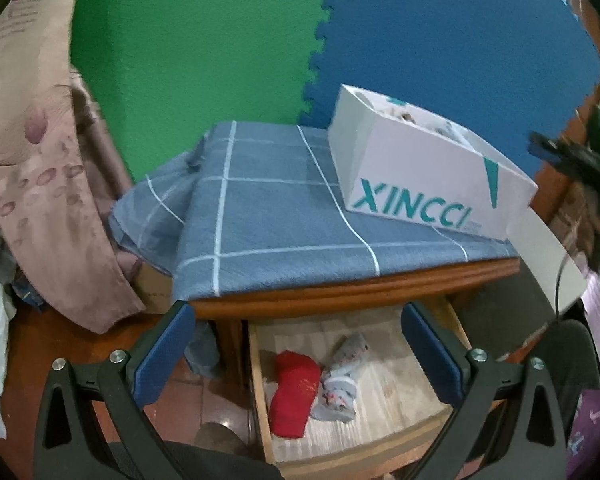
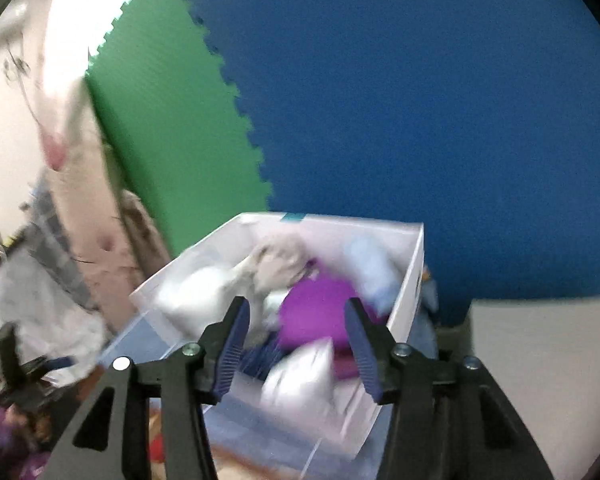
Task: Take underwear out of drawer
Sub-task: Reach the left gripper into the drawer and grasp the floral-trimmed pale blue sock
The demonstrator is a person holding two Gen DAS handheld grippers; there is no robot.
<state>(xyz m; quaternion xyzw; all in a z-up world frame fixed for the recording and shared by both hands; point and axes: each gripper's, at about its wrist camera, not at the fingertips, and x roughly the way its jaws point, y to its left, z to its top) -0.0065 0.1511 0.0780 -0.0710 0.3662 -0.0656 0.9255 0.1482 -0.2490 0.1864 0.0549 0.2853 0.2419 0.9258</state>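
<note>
Left gripper hovering over the pulled-out wooden drawer, jaws spread wide, nothing between them. In the drawer, a red piece of underwear lying beside a pale patterned piece, the two touching, both toward the left side of the drawer floor. Above, a counter draped in a blue checked cloth, with a white box lettered in teal standing at the right end. Right gripper above that white box, jaws parted, gripping nothing. Inside the box, blurred: a purple garment, white and beige pieces around it, a white piece lying below the gap between the jaws. Behind, green mat and blue mat on the wall.
</note>
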